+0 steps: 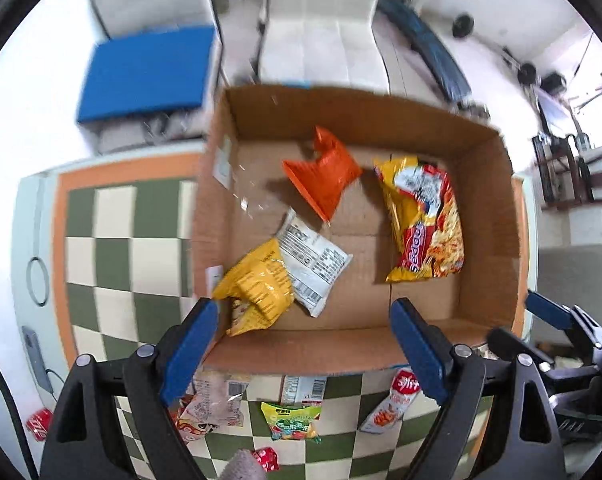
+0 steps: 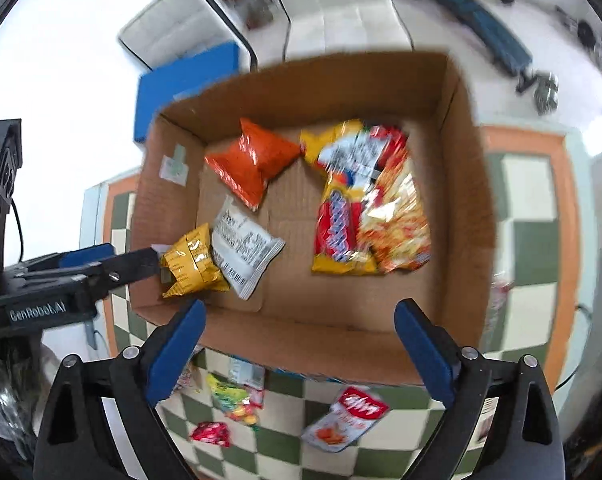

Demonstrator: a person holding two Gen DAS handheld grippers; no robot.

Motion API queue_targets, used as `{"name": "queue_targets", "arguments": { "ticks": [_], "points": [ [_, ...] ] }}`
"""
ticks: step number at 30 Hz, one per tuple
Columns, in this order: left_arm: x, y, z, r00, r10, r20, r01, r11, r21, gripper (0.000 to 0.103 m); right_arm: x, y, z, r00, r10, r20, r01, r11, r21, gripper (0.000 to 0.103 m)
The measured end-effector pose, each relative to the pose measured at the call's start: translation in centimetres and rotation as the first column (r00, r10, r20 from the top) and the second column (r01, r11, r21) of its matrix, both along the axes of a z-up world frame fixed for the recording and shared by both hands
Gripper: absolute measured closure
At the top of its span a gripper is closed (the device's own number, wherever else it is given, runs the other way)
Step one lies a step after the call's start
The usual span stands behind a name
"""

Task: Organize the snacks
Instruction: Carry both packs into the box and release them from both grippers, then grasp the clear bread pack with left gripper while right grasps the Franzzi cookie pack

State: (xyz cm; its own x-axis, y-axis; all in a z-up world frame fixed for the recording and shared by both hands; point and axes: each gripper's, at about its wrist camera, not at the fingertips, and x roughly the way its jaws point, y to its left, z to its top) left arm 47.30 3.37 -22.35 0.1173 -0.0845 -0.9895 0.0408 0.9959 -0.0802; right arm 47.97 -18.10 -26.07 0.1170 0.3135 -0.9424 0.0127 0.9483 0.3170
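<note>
Blue-padded left gripper (image 1: pixel 305 322) points straight down over the cardboard box (image 1: pixel 497 216), jaws spread, nothing between them. Right gripper (image 2: pixel 301 326) tilts steeply down, likewise released. Inside: yellow packet (image 1: pixel 257 288) at seven o'clock, noodle bag (image 1: pixel 425 220) at three.

Left gripper (image 1: pixel 305 340): black angular frame, two blue finger pads (image 1: pixel 189 350), silver round screws at the joints. Right gripper (image 2: pixel 301 344): matched it. White "GenRobot.AI" lettering marked the left unit's black side.
</note>
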Motion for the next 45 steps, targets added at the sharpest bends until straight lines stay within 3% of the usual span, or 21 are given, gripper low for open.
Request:
{"name": "queue_targets", "arguments": {
  "ticks": [5, 9, 14, 16, 20, 22, 23, 24, 28, 33, 37, 41, 45],
  "points": [
    [-7.6, -0.6, 1.6, 0.989, 0.063, 0.131, -0.072, 0.995, 0.070, 0.015, -4.3, -4.4, 2.0, 0.998, -0.054, 0.027, 0.054, 0.999, -0.007, 0.005],
    [-12.9, -1.3, -1.8, 0.989, 0.129, 0.074, -0.133, 0.990, 0.055, 0.015, -8.7, -9.5, 0.1, 0.990, -0.132, -0.042, 0.129, 0.989, -0.066, 0.005],
    [-16.3, -2.7, -8.1, 0.985, 0.152, -0.079, -0.149, 0.988, 0.040, 0.015, -12.2, -13.8, -6.6, 0.973, -0.155, -0.173, 0.124, 0.976, -0.178, 0.005],
    [-17.0, -3.3, -9.8, 0.983, 0.150, -0.107, -0.147, 0.988, 0.042, 0.015, -12.8, -14.8, -9.8, 0.963, -0.152, -0.224, 0.100, 0.969, -0.227, 0.005],
    [-17.8, -3.9, -11.5, 0.983, 0.134, -0.127, -0.126, 0.990, 0.070, 0.015, -13.6, -15.6, -15.1, 0.932, -0.158, -0.326, 0.080, 0.967, -0.241, 0.006],
    [-17.9, -3.8, -11.6, 0.984, 0.124, -0.126, -0.114, 0.990, 0.087, 0.015, -13.9, -15.4, -16.3, 0.927, -0.154, -0.343, 0.063, 0.963, -0.262, 0.017],
    [-17.9, -3.6, -11.4, 0.986, 0.122, -0.118, -0.111, 0.989, 0.094, 0.015, -14.1, -15.2, -16.7, 0.927, -0.148, -0.344, 0.051, 0.960, -0.276, 0.031],
    [-17.8, -3.3, -11.2, 0.986, 0.121, -0.110, -0.111, 0.989, 0.098, 0.015, -14.3, -14.8, -16.5, 0.932, -0.146, -0.331, 0.036, 0.948, -0.316, 0.038],
    [-17.1, -0.6, -9.4, 0.989, 0.136, -0.064, -0.126, 0.982, 0.139, 0.015, -15.0, -12.7, -14.8, 0.952, -0.121, -0.283, 0.029, 0.951, -0.308, 0.039],
    [-15.2, 4.9, -8.2, 0.987, 0.153, -0.042, -0.140, 0.965, 0.221, 0.015, -15.3, -8.2, -11.2, 0.973, -0.088, -0.213, 0.051, 0.983, -0.176, 0.040],
    [-13.2, 7.9, -10.3, 0.984, 0.144, -0.102, -0.114, 0.960, 0.255, 0.015, -14.4, -3.2, -8.9, 0.981, -0.064, -0.185, 0.056, 0.997, -0.048, 0.040],
    [-11.7, 8.8, -13.4, 0.973, 0.124, -0.195, -0.084, 0.977, 0.198, 0.015, -13.1, 0.8, -8.4, 0.983, -0.040, -0.180, 0.039, 0.999, -0.005, 0.040],
    [-11.0, 8.1, -16.9, 0.958, 0.074, -0.276, -0.010, 0.974, 0.225, 0.015, -12.7, 3.3, -8.7, 0.980, -0.014, -0.196, 0.015, 1.000, 0.004, 0.040]
  ]
}}
